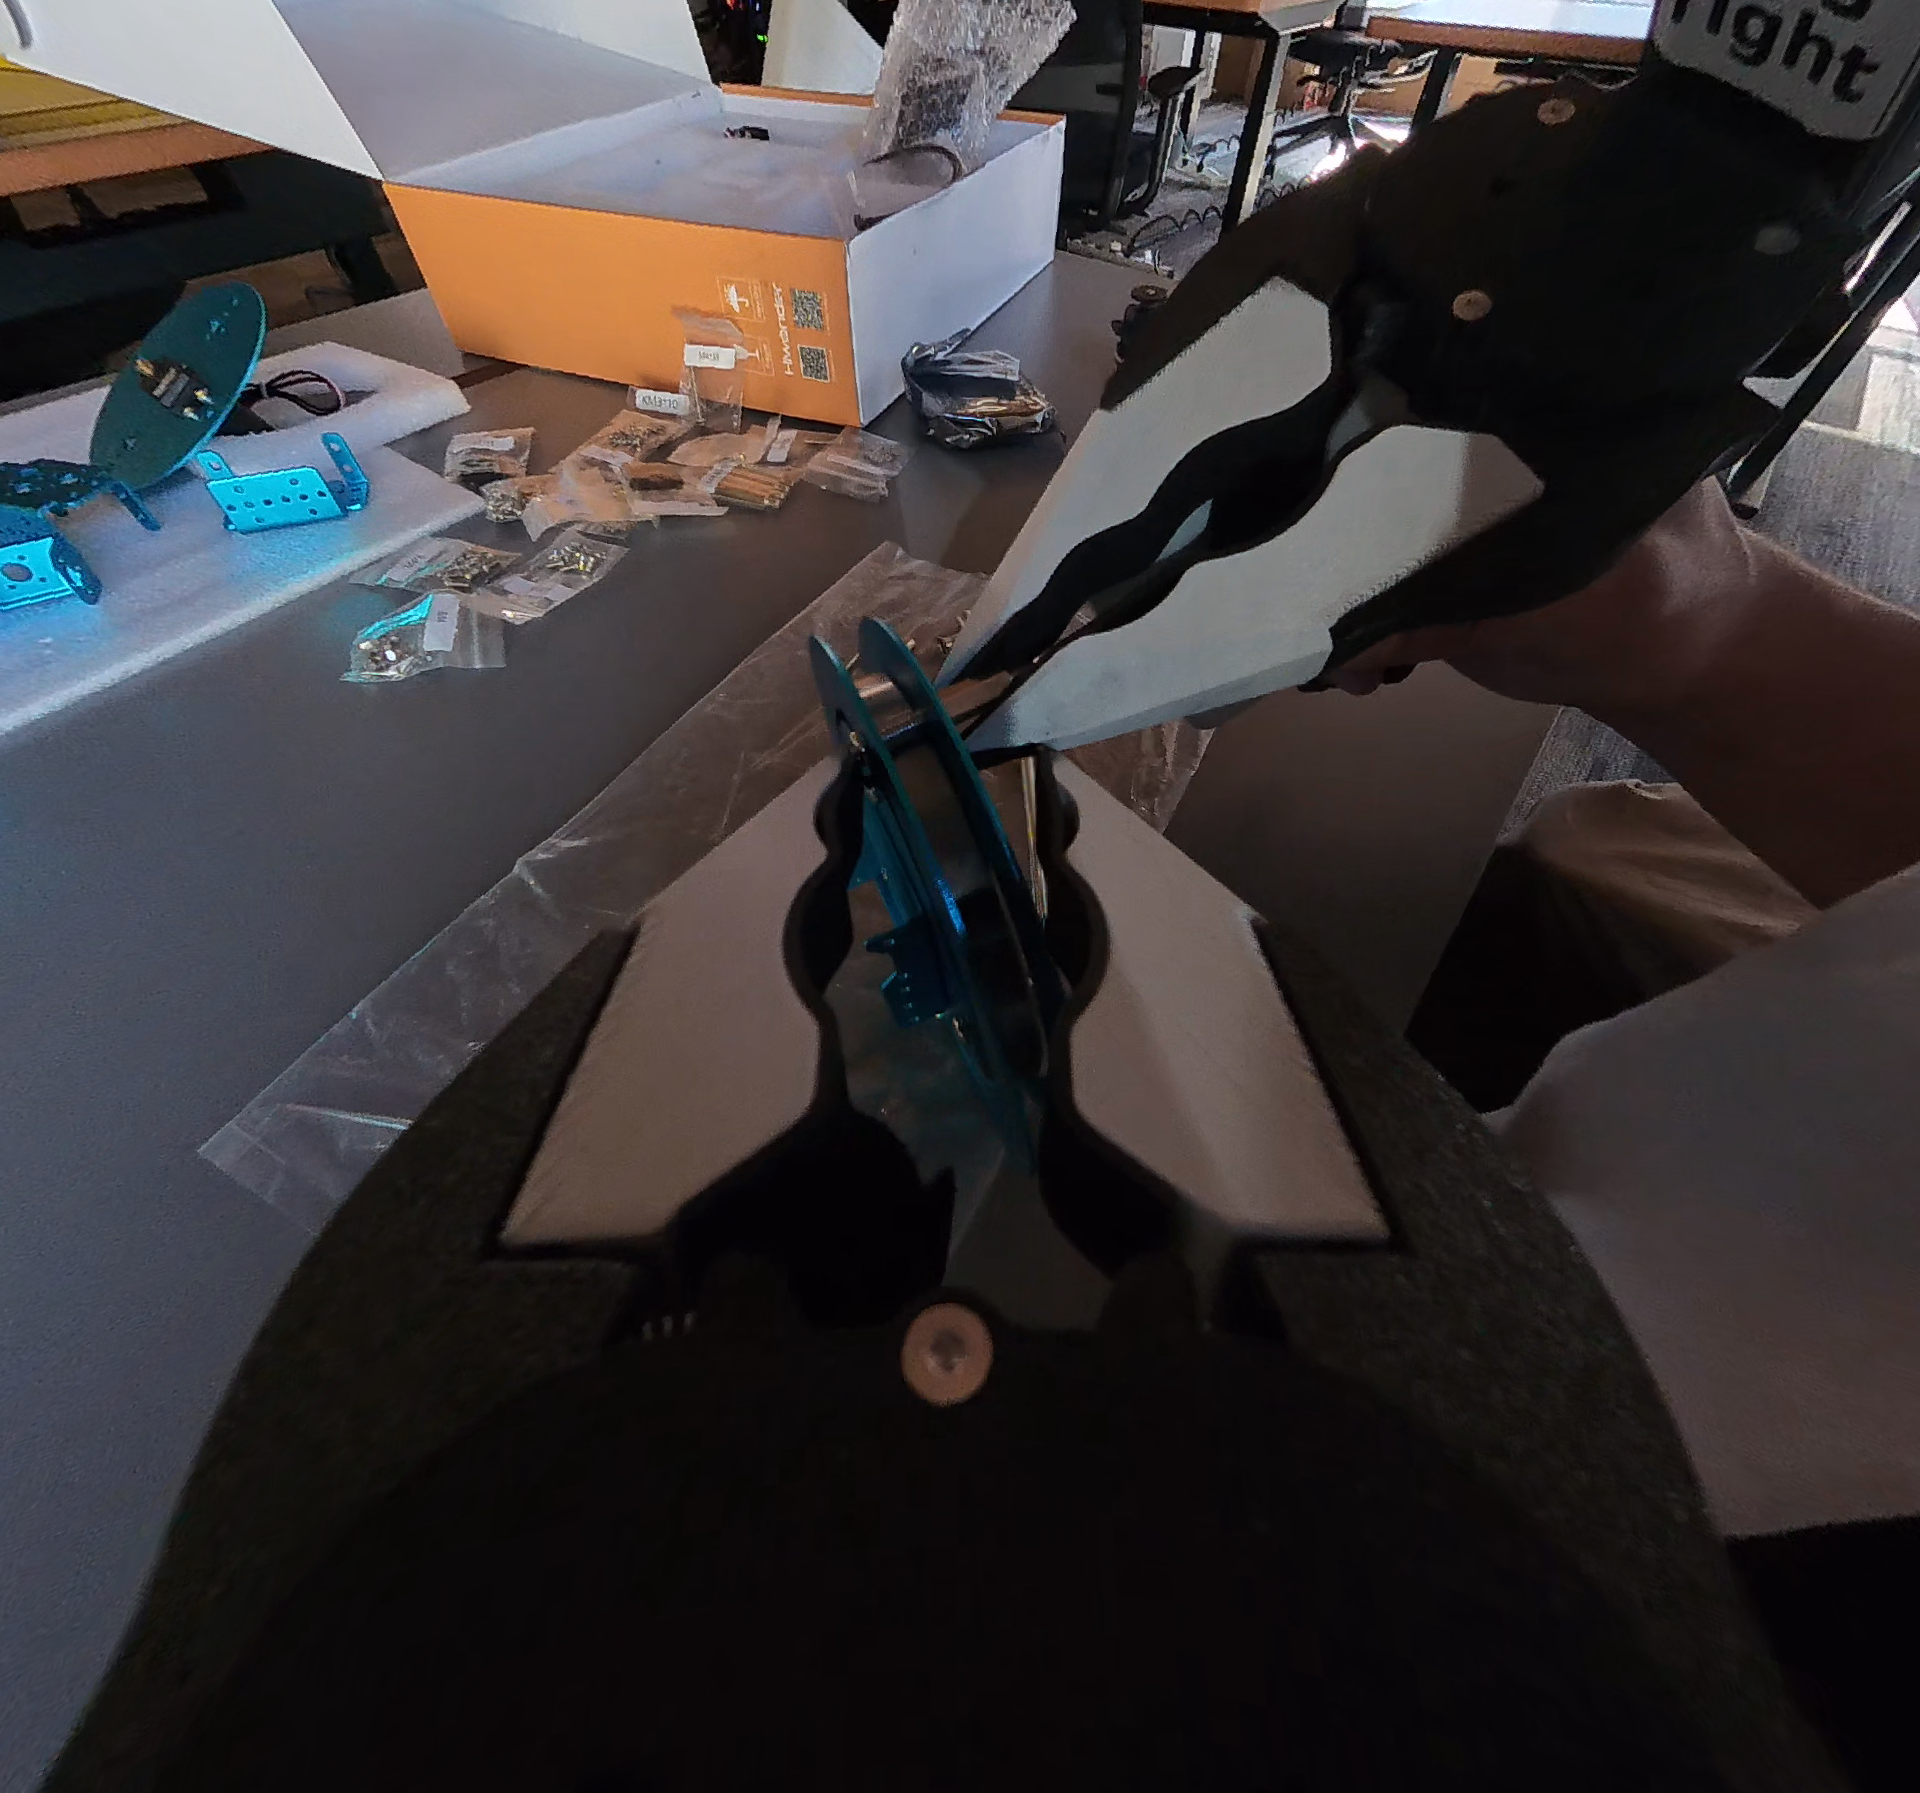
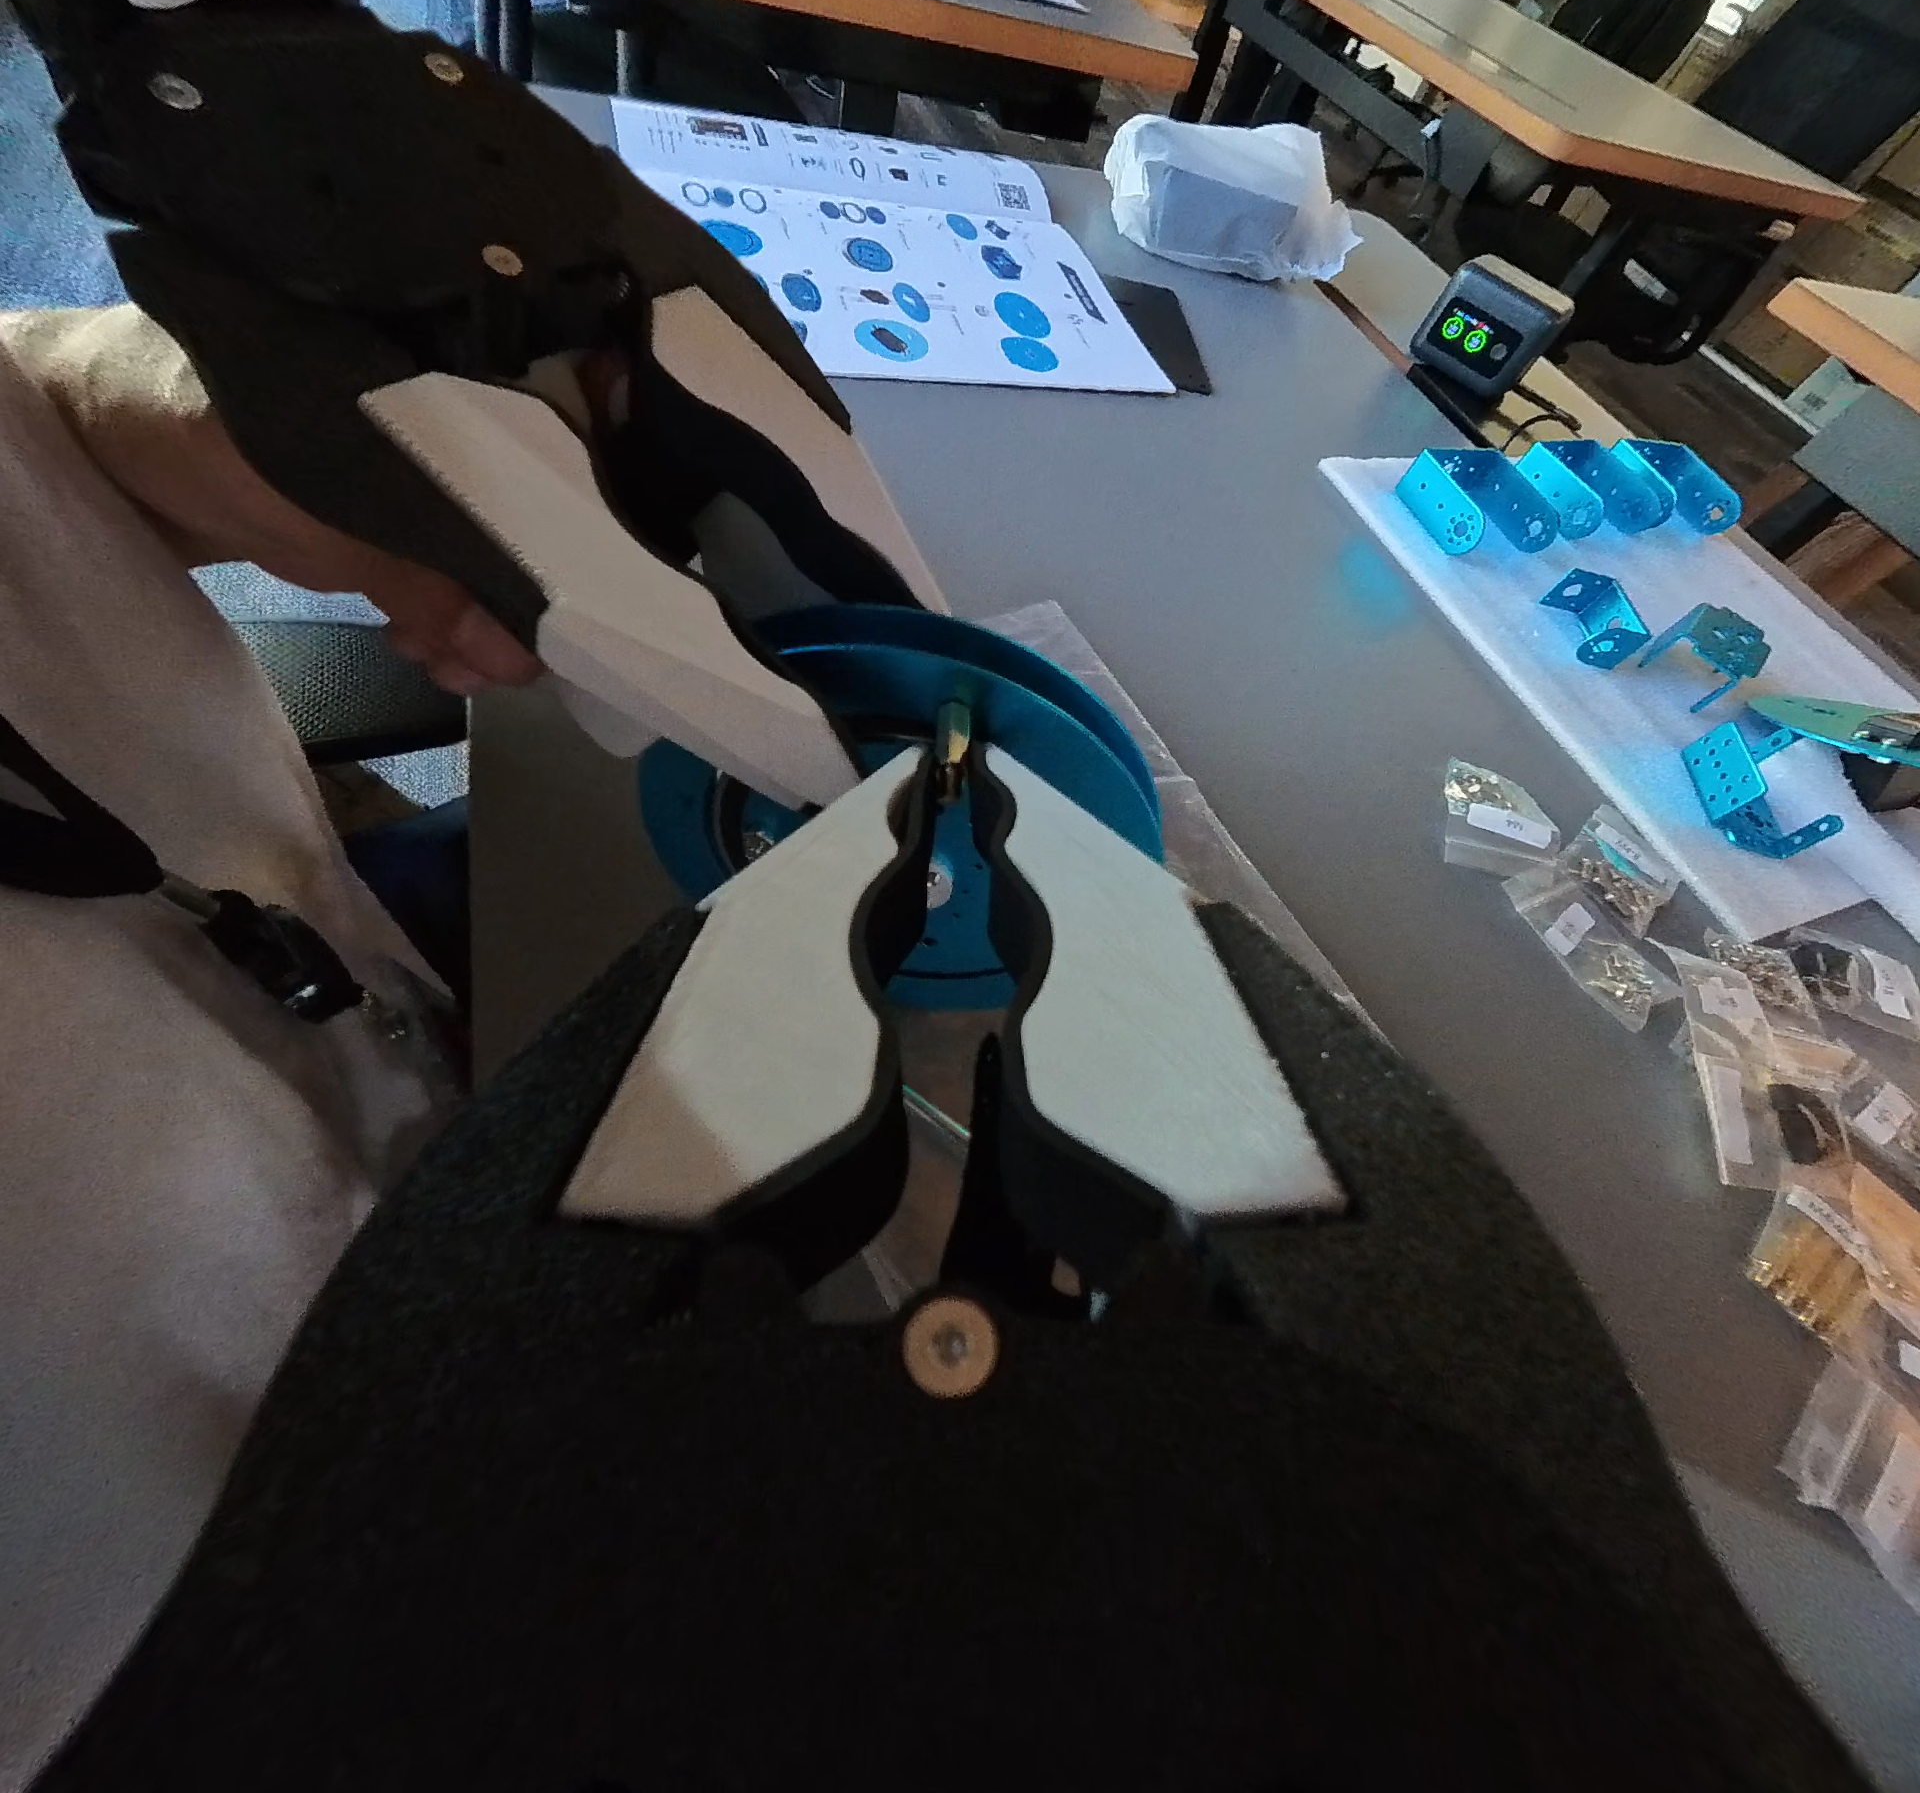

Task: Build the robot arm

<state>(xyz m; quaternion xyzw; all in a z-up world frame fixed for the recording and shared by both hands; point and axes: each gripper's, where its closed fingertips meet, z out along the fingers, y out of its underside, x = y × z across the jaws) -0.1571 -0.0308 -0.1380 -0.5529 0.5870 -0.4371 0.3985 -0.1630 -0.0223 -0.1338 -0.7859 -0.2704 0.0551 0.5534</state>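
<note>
My left gripper is shut on a blue disc assembly, two round blue metal plates joined by spacers, and holds it on edge above a clear plastic bag. My right gripper is shut on a small brass standoff and holds its tip against the rim area between the two plates. In the left wrist view the right gripper comes in from the upper right and meets the discs at their top edge. In the right wrist view the left gripper reaches in from the upper left around the blue discs.
On the grey table are an open orange-and-white box, several small bags of screws and blue brackets on a white foam sheet. An instruction sheet, a wrapped white package and a small screen device lie beyond. Only a small space, under 4 cm, lies between the two pairs of fingers.
</note>
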